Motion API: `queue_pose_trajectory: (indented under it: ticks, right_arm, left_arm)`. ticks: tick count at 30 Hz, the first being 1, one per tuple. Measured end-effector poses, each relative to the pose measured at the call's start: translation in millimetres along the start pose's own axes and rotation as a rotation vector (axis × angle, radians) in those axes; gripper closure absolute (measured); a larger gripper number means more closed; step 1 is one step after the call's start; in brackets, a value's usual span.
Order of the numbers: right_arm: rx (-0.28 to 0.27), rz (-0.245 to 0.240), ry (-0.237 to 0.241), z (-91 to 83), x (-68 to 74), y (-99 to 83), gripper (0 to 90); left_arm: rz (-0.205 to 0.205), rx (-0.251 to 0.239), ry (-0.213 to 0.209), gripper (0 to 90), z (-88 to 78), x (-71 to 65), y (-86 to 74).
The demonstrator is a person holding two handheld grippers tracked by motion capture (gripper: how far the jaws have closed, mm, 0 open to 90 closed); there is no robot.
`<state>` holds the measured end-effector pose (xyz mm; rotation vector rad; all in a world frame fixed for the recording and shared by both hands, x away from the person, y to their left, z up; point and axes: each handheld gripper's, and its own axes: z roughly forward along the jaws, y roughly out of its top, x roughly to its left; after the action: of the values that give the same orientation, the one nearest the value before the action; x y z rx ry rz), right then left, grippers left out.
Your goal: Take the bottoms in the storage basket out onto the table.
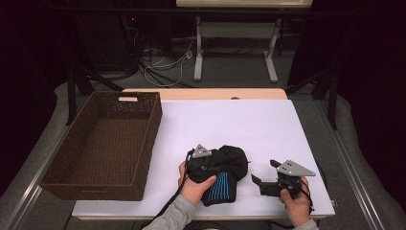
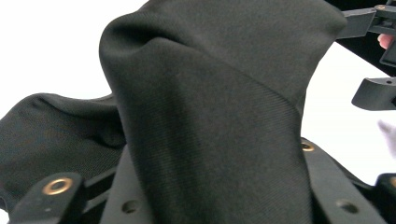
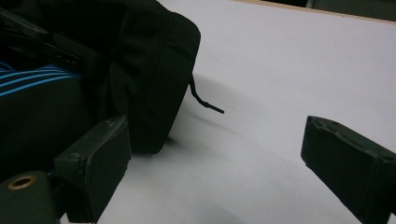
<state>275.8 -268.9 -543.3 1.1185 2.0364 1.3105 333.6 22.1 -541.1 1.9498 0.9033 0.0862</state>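
**Black garment bunched at the front of the worktop**

A black garment point(image 1: 229, 167) with blue stripes is seen crumpled on the white worktop point(image 1: 249, 124), at about 6 o'clock. Its long axis is laid roughly from 7 to 1 o'clock, the striped end pointed toward the person. The left gripper point(image 1: 210, 165) is set over it; a fold is draped between the jaws, but whether it is pinched cannot be told. The right gripper point(image 1: 263, 177) is held released just beside it. A brown wicker basket point(image 1: 148, 129) is placed at 9 o'clock.
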Motion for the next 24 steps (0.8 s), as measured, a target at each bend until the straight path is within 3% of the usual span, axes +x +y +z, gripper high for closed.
queue_pose_trajectory:
  ticks: [3, 8, 9, 13, 19, 21, 24]
  right_arm:
    - [0.002, 0.002, -0.002, 0.0, 0.1, 0.0, 8.0]
    - [0.001, -0.005, 0.001, 0.9, -0.4, 0.0, 8.0]
    - [0.001, -0.004, 0.0, 1.1, -0.4, 0.0, 8.0]
    - [0.003, 0.001, -0.002, 1.4, -1.0, -0.1, 8.0]
    - [-0.001, 0.007, -0.006, 2.6, -1.8, -0.1, 8.0]
    - [0.006, 0.008, -0.009, 2.2, -1.3, 0.1, 8.1]
    - [0.005, 0.008, -0.005, 2.2, -1.3, -0.2, 8.0]
  left_arm:
    - [-0.012, -0.014, 0.0, 50.9, -0.6, -0.3, 0.5]
    - [0.007, -0.028, 0.02, 41.7, -3.1, -1.4, 1.9]
    - [-0.006, -0.031, 0.016, 38.7, -3.2, -2.4, 2.0]
    - [0.029, -0.024, 0.03, 28.3, -7.6, -4.2, 4.1]
    - [0.035, -0.036, 0.041, 16.5, -12.3, -3.4, 6.3]
    - [0.031, -0.044, 0.027, 14.3, -13.2, -2.9, 6.7]
    - [0.002, -0.053, -0.014, 2.1, -12.6, -3.6, 6.6]
